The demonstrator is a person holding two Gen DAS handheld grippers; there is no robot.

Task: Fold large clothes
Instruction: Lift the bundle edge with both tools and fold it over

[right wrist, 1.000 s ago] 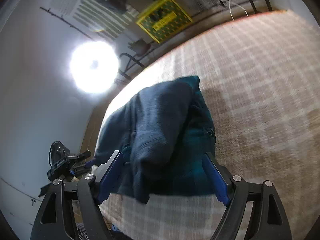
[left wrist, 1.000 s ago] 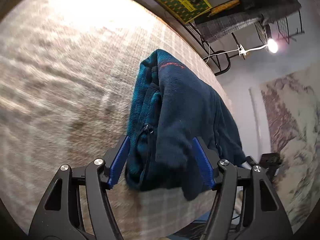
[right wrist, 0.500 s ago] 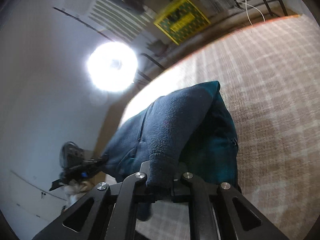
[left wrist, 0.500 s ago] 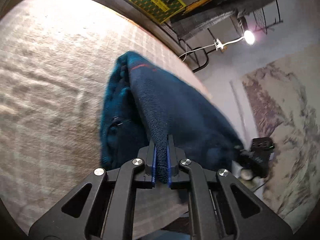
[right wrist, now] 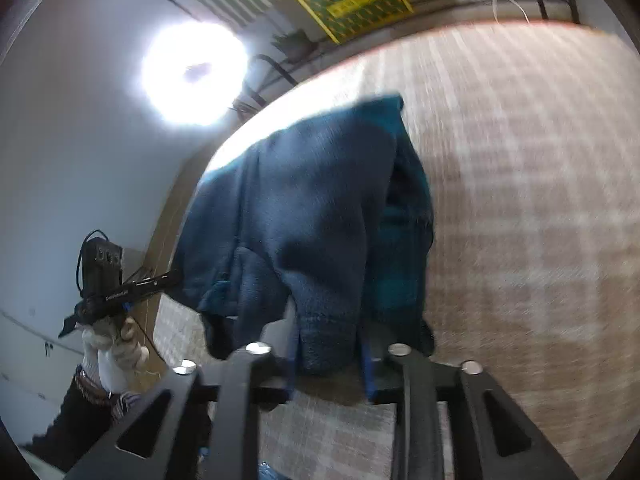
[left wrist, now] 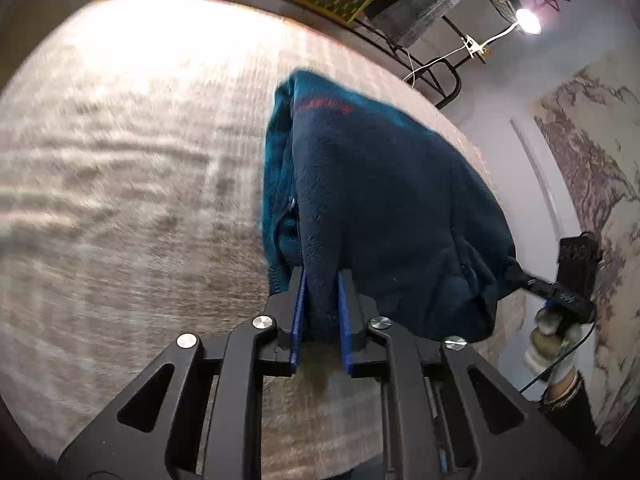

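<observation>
Your left gripper (left wrist: 320, 316) has narrow jaws easing open with a fleece fold between the blue pads, seemingly touching; your right gripper (right wrist: 330, 354) stands wider, opening too, a thick cuff-like roll between its pads with a gap beside the right-hand one. The blue fleece jacket (left wrist: 380, 208) is bunched near the edge of the checked table (left wrist: 132, 200), partly lifted. It looks soft, thick, floppy, not slippery; it'll sag, so grab seams or the hem, not loose pile.
</observation>
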